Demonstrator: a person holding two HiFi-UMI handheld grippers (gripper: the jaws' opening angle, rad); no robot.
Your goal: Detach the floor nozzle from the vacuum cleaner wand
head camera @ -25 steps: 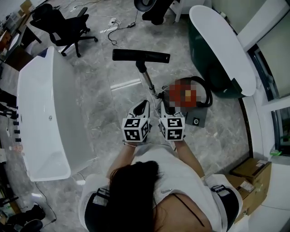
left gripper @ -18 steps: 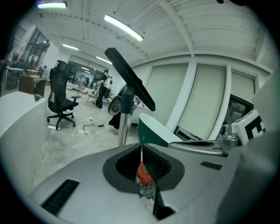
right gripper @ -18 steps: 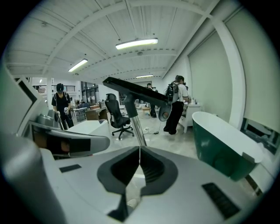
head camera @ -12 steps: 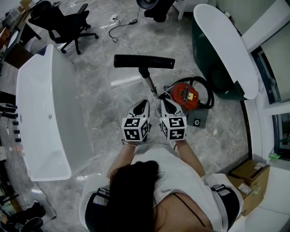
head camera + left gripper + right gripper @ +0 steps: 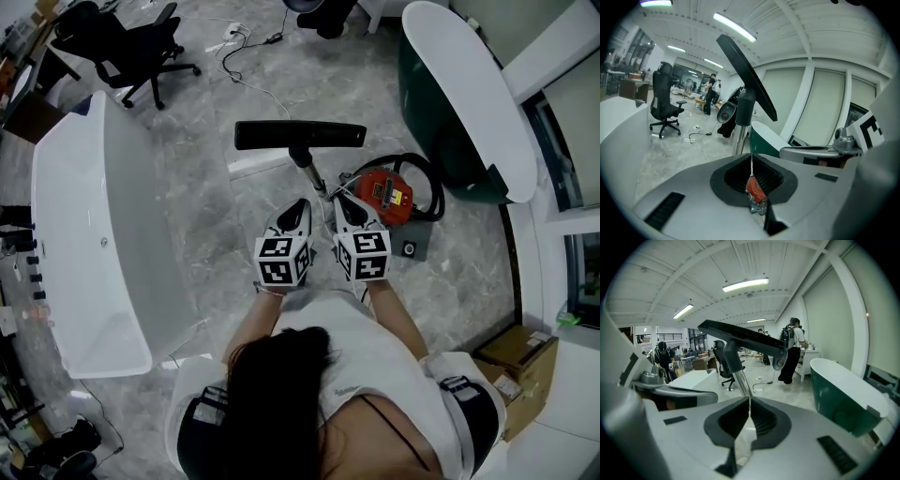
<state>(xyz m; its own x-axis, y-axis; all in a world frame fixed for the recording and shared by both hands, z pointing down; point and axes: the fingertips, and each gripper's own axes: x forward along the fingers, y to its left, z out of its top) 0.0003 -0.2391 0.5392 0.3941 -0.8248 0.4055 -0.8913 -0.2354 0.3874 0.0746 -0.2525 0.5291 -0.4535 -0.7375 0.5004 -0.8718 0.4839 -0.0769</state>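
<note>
Both tools were pinched shut with nothing in them. The left gripper point(image 5: 298, 208) had its jaws closed down to a thin slit, and its own view just showed a sliver of the red vacuum body point(image 5: 384, 197) through the gap. The right gripper point(image 5: 345, 206) was the same deal, jaws together and empty.

They sat side by side in front of the person, tips pointing away, with the shiny wand point(image 5: 314, 175) running up between them. From the head view I honestly couldn't tell if either tip was touching the wand or just sitting right beside it.

The floor nozzle point(image 5: 300, 134), a long black bar, was still on the far end of the wand, lying crosswise just past the grippers. In both gripper views it sat right above the closed jaws.

Further out there was a white bathtub point(image 5: 94, 234) to the left, a dark green tub point(image 5: 422, 103) to the right, and a black office chair point(image 5: 122, 42) at the far left.
</note>
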